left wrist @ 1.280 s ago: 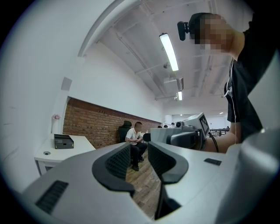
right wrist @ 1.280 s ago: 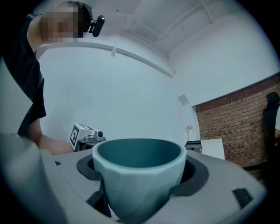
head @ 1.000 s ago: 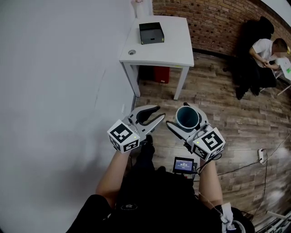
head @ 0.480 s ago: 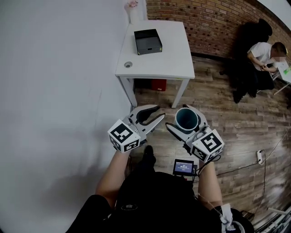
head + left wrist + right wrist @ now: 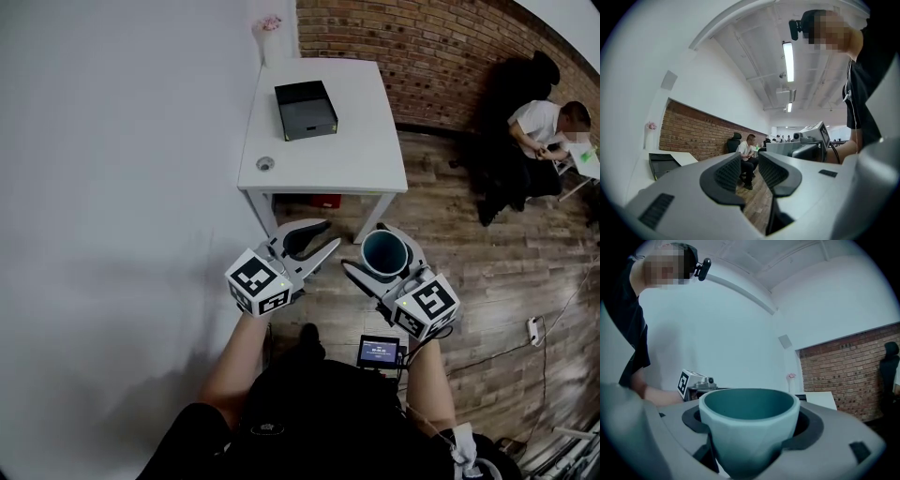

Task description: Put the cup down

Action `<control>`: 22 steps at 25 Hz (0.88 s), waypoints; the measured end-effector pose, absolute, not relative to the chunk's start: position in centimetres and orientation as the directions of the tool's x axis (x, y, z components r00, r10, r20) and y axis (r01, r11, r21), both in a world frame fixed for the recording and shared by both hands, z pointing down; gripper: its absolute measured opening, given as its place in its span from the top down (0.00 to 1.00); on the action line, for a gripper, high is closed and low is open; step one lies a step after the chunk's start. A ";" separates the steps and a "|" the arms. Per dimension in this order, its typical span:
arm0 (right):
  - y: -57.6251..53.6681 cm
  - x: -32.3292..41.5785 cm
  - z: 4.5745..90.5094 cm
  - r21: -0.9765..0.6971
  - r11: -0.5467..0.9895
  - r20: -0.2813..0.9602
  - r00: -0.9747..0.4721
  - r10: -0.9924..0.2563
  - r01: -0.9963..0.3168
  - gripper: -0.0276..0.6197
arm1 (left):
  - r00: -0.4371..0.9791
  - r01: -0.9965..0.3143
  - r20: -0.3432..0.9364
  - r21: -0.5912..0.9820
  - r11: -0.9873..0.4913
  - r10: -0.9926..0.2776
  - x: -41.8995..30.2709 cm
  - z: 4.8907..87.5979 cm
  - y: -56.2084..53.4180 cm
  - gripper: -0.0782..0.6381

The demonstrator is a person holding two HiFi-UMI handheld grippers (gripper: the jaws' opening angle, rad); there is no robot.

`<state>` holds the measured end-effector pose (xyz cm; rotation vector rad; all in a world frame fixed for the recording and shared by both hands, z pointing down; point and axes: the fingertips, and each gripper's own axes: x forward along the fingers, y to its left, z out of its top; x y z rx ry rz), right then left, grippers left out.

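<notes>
A teal cup [image 5: 385,250] is held upright over the wooden floor, and my right gripper [image 5: 373,249] is shut on its sides. In the right gripper view the cup [image 5: 747,423] fills the space between the dark pads of the right gripper [image 5: 751,420]. My left gripper [image 5: 330,234] hovers just left of it, jaws a narrow gap apart with nothing between them. The left gripper view shows only floor through the slit of the left gripper [image 5: 750,171]. A white table [image 5: 366,150] stands just ahead of both grippers.
On the table lie a black box [image 5: 305,110] and a small round object [image 5: 265,163]; a vase of pink flowers [image 5: 269,28] stands at its far corner. A red bin [image 5: 323,200] sits beneath. White wall on the left, brick wall behind, a seated person [image 5: 544,131] far right.
The table has come nearer to both grippers and shows more fully. The grippers keep the same pose, with the cup still held in the right one.
</notes>
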<state>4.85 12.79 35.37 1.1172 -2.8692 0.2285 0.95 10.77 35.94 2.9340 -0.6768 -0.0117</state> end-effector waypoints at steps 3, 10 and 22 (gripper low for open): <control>10.7 4.5 35.3 -0.116 0.719 0.109 -0.728 -0.676 -0.685 0.31 | 0.899 -0.434 0.009 0.133 -0.891 -0.437 0.6 35.7 8.3 0.72; 6.9 2.9 35.9 -0.117 0.708 0.113 -0.718 -0.687 -0.697 0.31 | 0.898 -0.435 -0.006 0.155 -0.887 -0.441 -1.1 36.3 4.1 0.72; 3.7 1.8 36.5 -0.148 0.723 0.104 -0.737 -0.668 -0.675 0.31 | 0.888 -0.453 0.008 0.180 -0.873 -0.460 -2.6 37.6 1.3 0.72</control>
